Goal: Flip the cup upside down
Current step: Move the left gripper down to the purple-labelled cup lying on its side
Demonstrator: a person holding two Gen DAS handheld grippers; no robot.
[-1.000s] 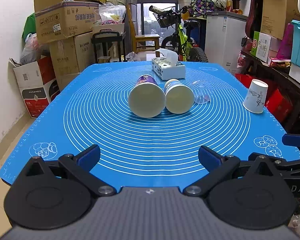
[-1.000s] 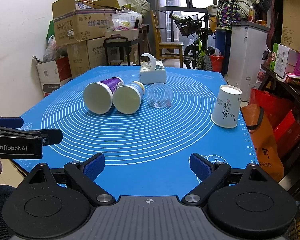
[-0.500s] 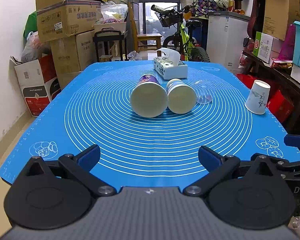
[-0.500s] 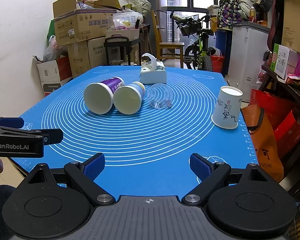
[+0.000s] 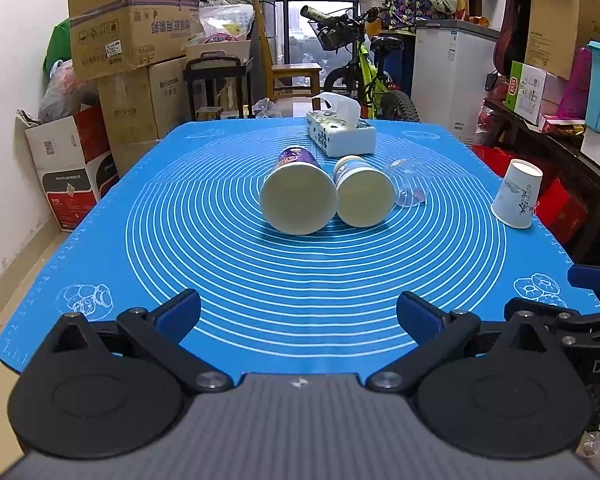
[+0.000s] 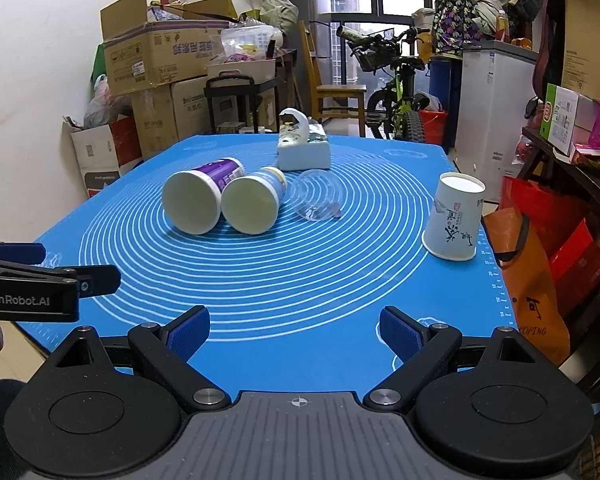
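Both tools, left tool (image 5: pixel 298 306) and right tool (image 6: pixel 294 328), are staying apart and empty, edging slightly forward; purple cup (image 5: pixel 298 196) is lying unflipped.

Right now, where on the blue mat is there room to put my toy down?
There's bare blue silicone mat between the claws and the three cups lying on their sides: purple-labelled, blue-labelled, clear plastic. Another patch lies between them and the upside-down white paper cup. It's crowded around the tipped cups and white tissue box.
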